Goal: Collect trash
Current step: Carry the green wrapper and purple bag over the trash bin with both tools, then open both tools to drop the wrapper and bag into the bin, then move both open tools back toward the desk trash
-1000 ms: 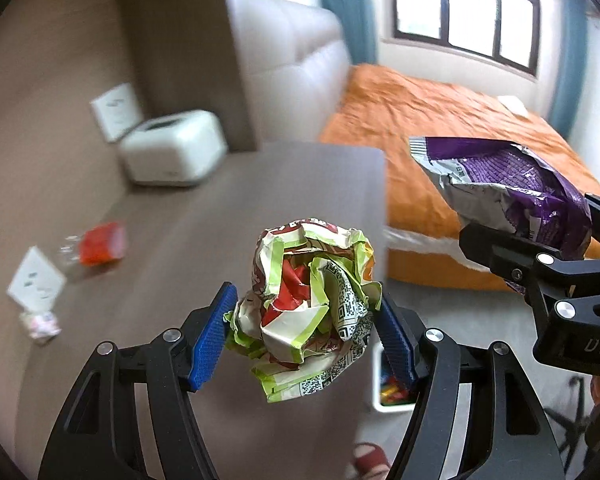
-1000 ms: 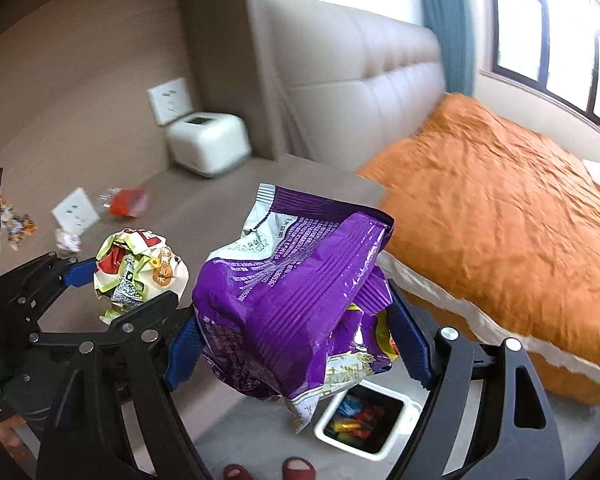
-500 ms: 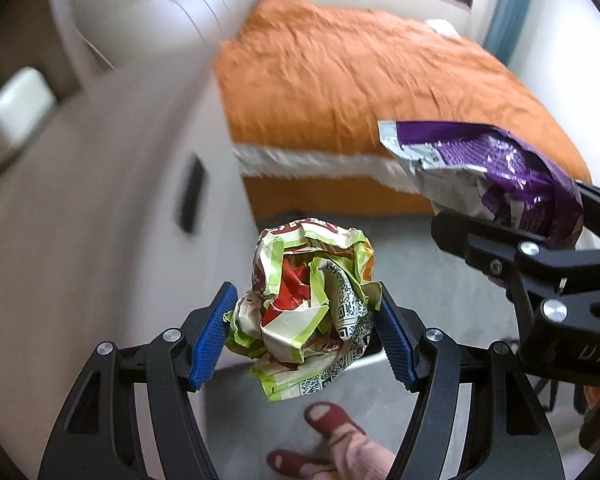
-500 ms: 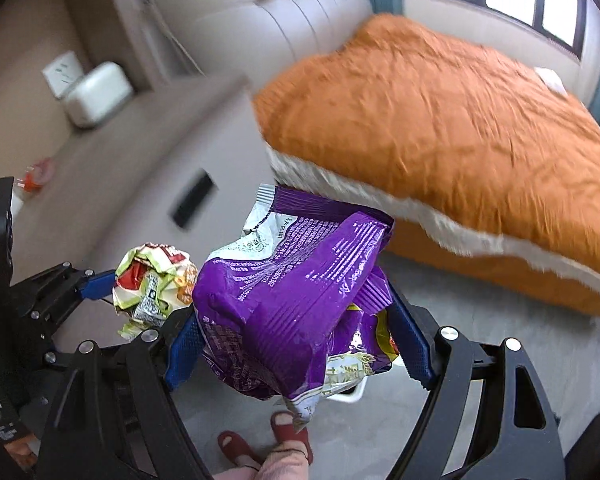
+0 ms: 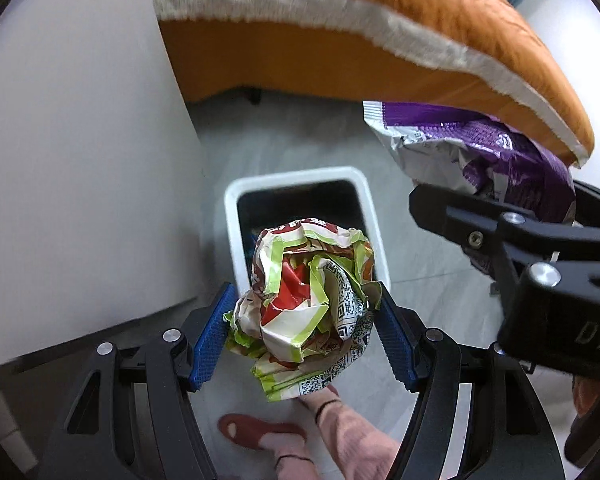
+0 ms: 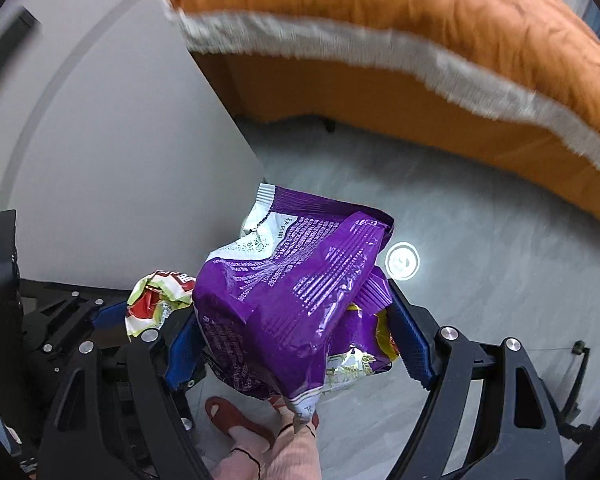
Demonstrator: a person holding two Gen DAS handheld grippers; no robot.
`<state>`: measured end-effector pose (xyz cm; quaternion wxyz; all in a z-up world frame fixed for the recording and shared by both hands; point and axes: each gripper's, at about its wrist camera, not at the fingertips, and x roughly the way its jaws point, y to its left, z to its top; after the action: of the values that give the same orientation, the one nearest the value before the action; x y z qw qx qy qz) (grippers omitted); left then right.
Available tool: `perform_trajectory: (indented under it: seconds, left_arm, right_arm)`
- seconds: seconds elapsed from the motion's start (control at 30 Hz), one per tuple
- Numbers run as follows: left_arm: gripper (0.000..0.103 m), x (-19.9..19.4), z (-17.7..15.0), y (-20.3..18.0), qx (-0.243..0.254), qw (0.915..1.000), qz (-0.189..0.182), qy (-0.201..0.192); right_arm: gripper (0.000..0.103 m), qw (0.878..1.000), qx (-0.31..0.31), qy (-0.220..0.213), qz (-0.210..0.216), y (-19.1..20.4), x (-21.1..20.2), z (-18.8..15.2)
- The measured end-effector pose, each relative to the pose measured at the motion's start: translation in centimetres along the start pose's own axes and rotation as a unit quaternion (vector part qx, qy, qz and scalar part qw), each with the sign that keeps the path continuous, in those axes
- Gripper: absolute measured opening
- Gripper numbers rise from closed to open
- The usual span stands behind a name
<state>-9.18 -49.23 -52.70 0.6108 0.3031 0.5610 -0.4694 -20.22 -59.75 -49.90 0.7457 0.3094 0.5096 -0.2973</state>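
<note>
Half the white bin (image 5: 236, 216) hidden behind crumpled wrapper (image 5: 308, 304)

Orange bed cover (image 5: 440, 12) with white fringed edge: ahead of both grippers, overhanging the grey floor (image 6: 480, 240). Pale cabinet side (image 5: 80, 160): ahead and left of the grippers. Red slipper (image 5: 260, 432) on a person's foot: below the grippers, on the floor.
</note>
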Motion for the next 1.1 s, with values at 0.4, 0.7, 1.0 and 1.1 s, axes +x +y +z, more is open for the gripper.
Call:
perform_trajectory:
  seconds: [0.4, 0.7, 1.0, 1.1]
  left_arm:
    - [0.098, 12.5, -0.7, 3.6, -0.079, 0.9957, 0.01, 0.047]
    - [0.098, 10.0, -1.6, 3.3, -0.08, 0.9953, 0.007, 0.055]
    - [0.098, -0.8, -0.6, 0.7, -0.071, 0.9974, -0.015, 0.002]
    - [0.098, -5.6, 0.0, -0.9, -0.047, 0.9984, -0.013, -0.027]
  right_arm:
    - [0.099, 0.996, -0.022, 0.084, -0.016, -2.0, 12.3, -2.0]
    - [0.099, 0.996, -0.027, 0.085, -0.018, -0.7, 10.0, -2.2]
    - [0.099, 0.999, 0.011, 0.049, -0.007, -0.5, 0.2, -2.1]
    - [0.099, 1.0, 0.023, 0.01, -0.003, -0.8, -5.6, -1.6]
